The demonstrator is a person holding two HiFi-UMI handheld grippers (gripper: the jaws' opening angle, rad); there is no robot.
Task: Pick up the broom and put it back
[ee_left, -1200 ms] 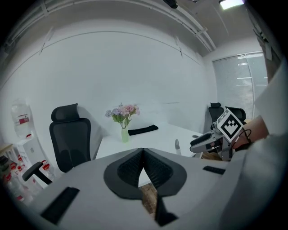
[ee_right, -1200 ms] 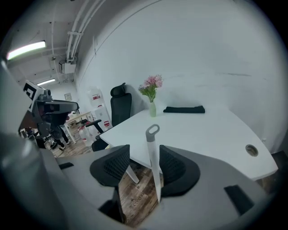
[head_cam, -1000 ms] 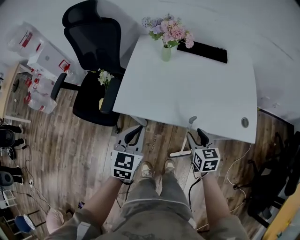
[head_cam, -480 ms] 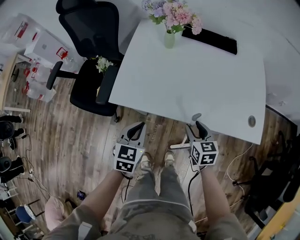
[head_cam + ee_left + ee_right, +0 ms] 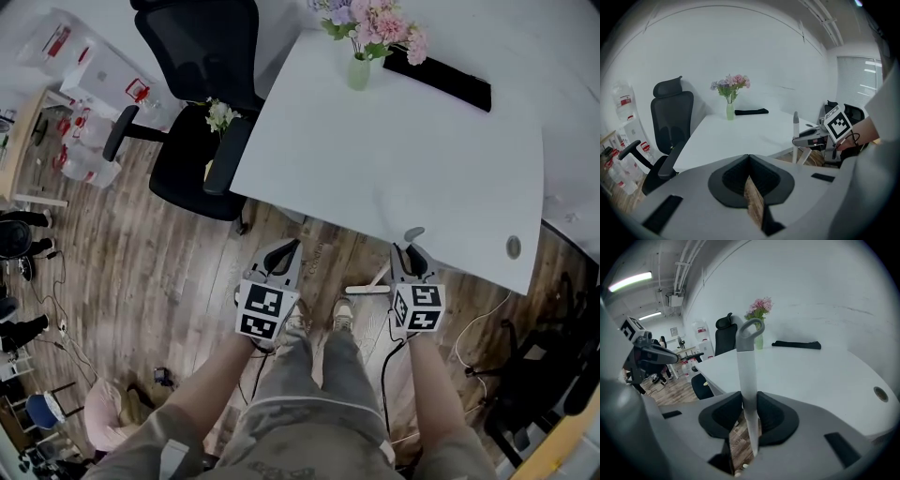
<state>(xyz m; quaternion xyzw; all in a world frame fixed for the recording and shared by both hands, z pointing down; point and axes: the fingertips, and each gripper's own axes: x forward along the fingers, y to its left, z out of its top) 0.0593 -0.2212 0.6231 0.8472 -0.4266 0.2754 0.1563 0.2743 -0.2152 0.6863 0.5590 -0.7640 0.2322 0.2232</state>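
Observation:
The broom stands against the near edge of the white table (image 5: 394, 159): a white handle (image 5: 747, 376) with a grey loop at its top (image 5: 413, 233) and a pale head (image 5: 367, 291) on the wood floor. My right gripper (image 5: 410, 255) has just been closing and its pads now press on the handle from both sides, a little below the loop. The left gripper view also shows the broom handle (image 5: 796, 121) held in the right gripper (image 5: 812, 137). My left gripper (image 5: 281, 253) hangs beside it over the floor, jaws together, holding nothing.
A black office chair (image 5: 202, 84) stands at the table's left side. A vase of flowers (image 5: 359, 66) and a flat black thing (image 5: 441, 77) lie at the table's far end. Cables (image 5: 469, 328) trail on the floor at right; bottles and boxes (image 5: 84, 112) crowd the far left.
Both grippers have come down. The right gripper's jaws, wide open around the handle before, have closed on it. The left gripper stays shut.

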